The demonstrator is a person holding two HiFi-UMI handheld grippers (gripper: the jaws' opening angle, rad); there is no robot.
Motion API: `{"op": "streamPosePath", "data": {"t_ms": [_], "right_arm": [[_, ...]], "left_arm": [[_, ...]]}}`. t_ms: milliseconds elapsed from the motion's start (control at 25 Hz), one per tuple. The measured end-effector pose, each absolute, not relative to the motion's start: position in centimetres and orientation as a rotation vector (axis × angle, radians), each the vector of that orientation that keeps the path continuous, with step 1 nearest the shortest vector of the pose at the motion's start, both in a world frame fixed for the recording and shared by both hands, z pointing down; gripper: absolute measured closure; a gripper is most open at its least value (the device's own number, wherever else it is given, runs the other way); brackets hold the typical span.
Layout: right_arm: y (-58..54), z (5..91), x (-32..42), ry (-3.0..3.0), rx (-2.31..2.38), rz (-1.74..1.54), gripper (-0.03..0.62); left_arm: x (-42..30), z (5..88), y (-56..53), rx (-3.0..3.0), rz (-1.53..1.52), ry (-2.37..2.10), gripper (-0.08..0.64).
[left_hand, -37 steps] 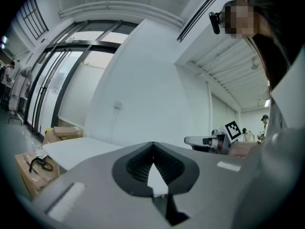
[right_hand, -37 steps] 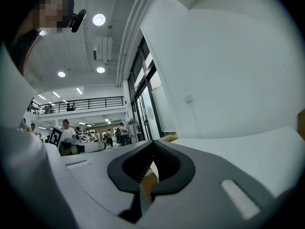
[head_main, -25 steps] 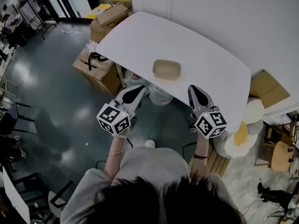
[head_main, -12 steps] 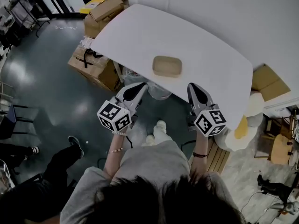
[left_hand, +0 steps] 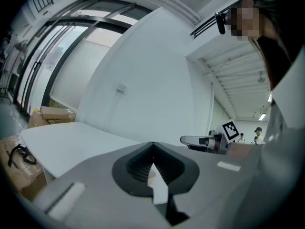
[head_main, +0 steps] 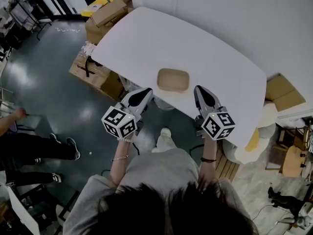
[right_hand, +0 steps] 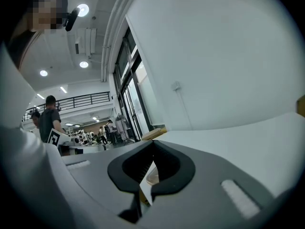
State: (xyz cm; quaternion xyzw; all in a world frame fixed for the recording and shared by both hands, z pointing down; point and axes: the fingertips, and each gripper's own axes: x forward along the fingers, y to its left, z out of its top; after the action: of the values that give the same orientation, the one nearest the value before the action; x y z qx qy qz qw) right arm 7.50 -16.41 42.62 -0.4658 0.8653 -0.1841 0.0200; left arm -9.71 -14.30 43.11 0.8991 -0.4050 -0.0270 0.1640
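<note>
On white table (head_main: 220, 58), tan tray (head_main: 173, 80), boxes (head_main: 105, 16) beyond

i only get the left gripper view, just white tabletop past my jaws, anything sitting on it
Observer: Yes, one tan tray lies alone on the white table, near its front edge.
Operator: right gripper got anything in it
Observer: No. The right gripper has its jaws together, with nothing between them.
Operator: anyone close by
Observer: A person's legs show on the floor off to the left.
</note>
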Motion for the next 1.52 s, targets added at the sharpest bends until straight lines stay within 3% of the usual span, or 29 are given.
{"op": "streamPosePath", "data": {"t_ms": [1520], "right_arm": [[-25.9, 50.7, 8.7, 2.691, -1.514, -0.932, 0.578]], "left_arm": [[-7.7, 50.4, -23.8, 2.400, 0.077, -1.014, 0.565]]}}
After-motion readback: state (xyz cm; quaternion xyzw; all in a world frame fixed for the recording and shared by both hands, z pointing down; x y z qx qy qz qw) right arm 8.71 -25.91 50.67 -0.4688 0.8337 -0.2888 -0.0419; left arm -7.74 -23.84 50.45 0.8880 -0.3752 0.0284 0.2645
